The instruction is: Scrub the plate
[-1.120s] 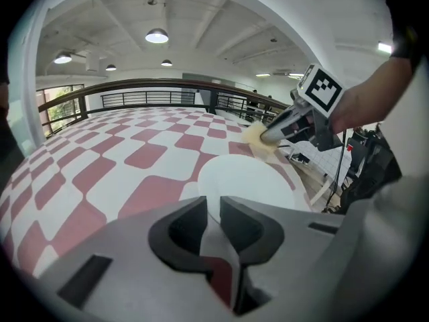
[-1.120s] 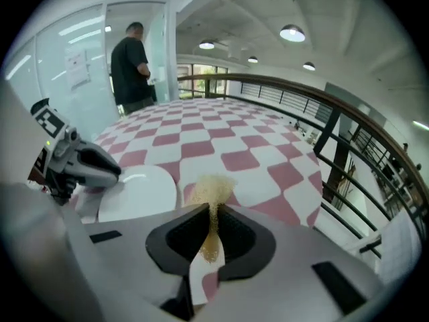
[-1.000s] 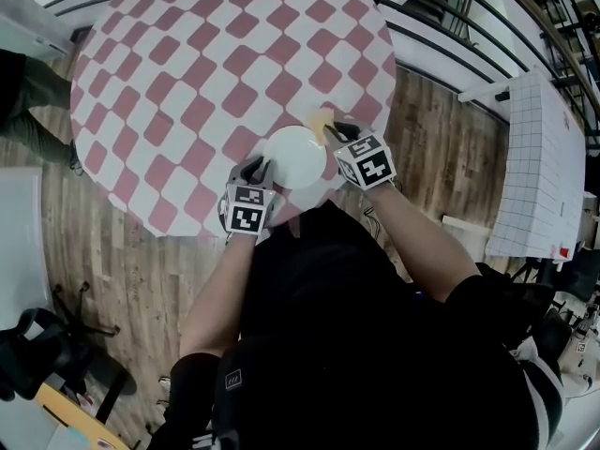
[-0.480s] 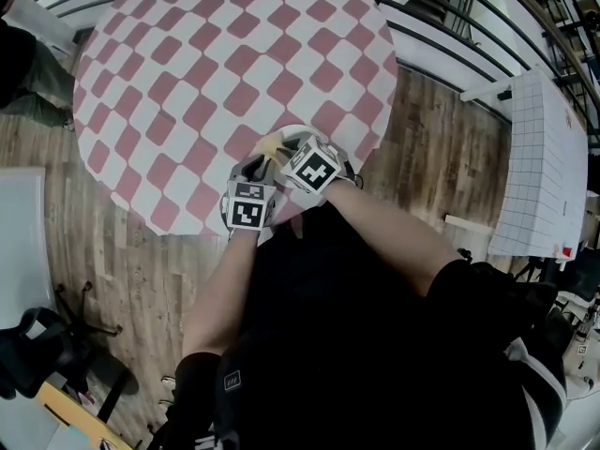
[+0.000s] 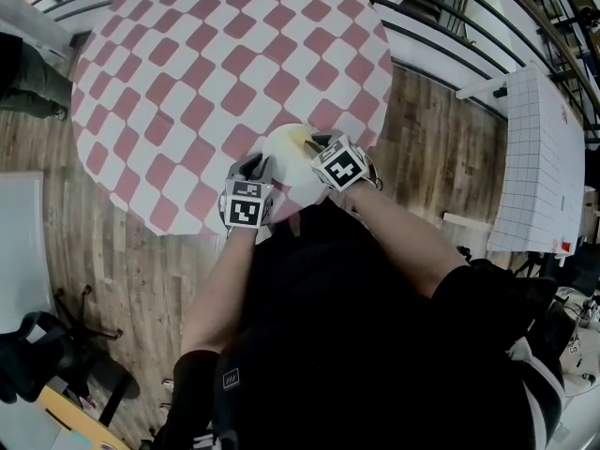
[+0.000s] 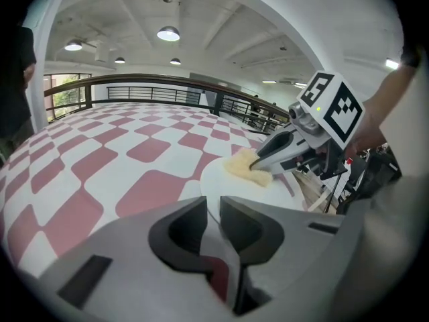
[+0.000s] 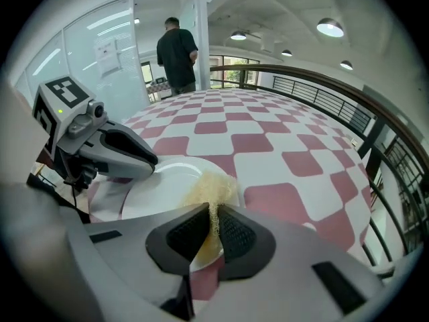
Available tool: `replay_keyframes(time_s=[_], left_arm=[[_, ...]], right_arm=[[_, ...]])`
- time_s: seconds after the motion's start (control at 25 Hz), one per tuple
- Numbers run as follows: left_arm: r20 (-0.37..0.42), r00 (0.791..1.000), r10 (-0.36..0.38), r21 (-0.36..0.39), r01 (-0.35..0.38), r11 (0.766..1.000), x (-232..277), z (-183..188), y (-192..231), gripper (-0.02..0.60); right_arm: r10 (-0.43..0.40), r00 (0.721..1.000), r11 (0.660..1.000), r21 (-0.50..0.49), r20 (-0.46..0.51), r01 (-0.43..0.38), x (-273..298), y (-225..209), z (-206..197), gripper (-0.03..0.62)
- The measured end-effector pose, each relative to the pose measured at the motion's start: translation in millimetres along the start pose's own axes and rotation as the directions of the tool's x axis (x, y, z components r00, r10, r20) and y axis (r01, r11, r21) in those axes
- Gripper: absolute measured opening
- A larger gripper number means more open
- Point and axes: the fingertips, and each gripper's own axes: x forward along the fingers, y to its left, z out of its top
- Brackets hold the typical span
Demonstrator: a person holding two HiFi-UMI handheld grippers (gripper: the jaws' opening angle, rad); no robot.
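A white plate lies at the near edge of the round checked table. My left gripper is shut on the plate's near-left rim; in the left gripper view the plate runs in between the jaws of the left gripper. My right gripper is shut on a yellow sponge that rests on the plate's far right part. In the right gripper view the sponge stands out from the right gripper onto the plate.
The plate sits close to the table's edge, above a wooden floor. A metal railing runs behind the table. A white gridded board stands at the right. A person stands far off beyond the table.
The right gripper swept the sponge from the plate's far right edge leftward across the plate, then back toward the right. The left gripper has kept its hold on the rim.
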Motion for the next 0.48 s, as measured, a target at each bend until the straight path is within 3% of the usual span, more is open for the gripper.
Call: replay_keyframes(time_s=[0.12, 0.32, 0.4, 0.48], left_arm=[[-0.001, 1.0, -0.01, -0.007, 0.01, 1.0, 0.7, 0.4, -2.0, 0.066], [-0.011, 1.0, -0.023, -0.027, 0.023, 0.999, 2.0, 0.1, -0.8, 0.066], [-0.013, 1.0, -0.025, -0.029, 0.025, 0.999, 2.0, 0.4, -1.1, 0.066], [-0.013, 1.0, -0.024, -0.028, 0.024, 0.999, 1.5, 1.5, -0.7, 0.066]], right_arm=[[-0.052, 0.999, 0.998, 0.045, 0.001, 0.052, -10.7, -12.5, -9.2, 0.046], [-0.242, 0.97, 0.96, 0.136, -0.031, 0.244, -29.0, -57.8, -20.3, 0.046], [-0.249, 0.968, 0.955, 0.169, 0.013, 0.243, -34.9, -60.3, -13.6, 0.046], [-0.184, 0.979, 0.973, 0.154, 0.085, 0.17, -30.9, -37.8, 5.2, 0.046]])
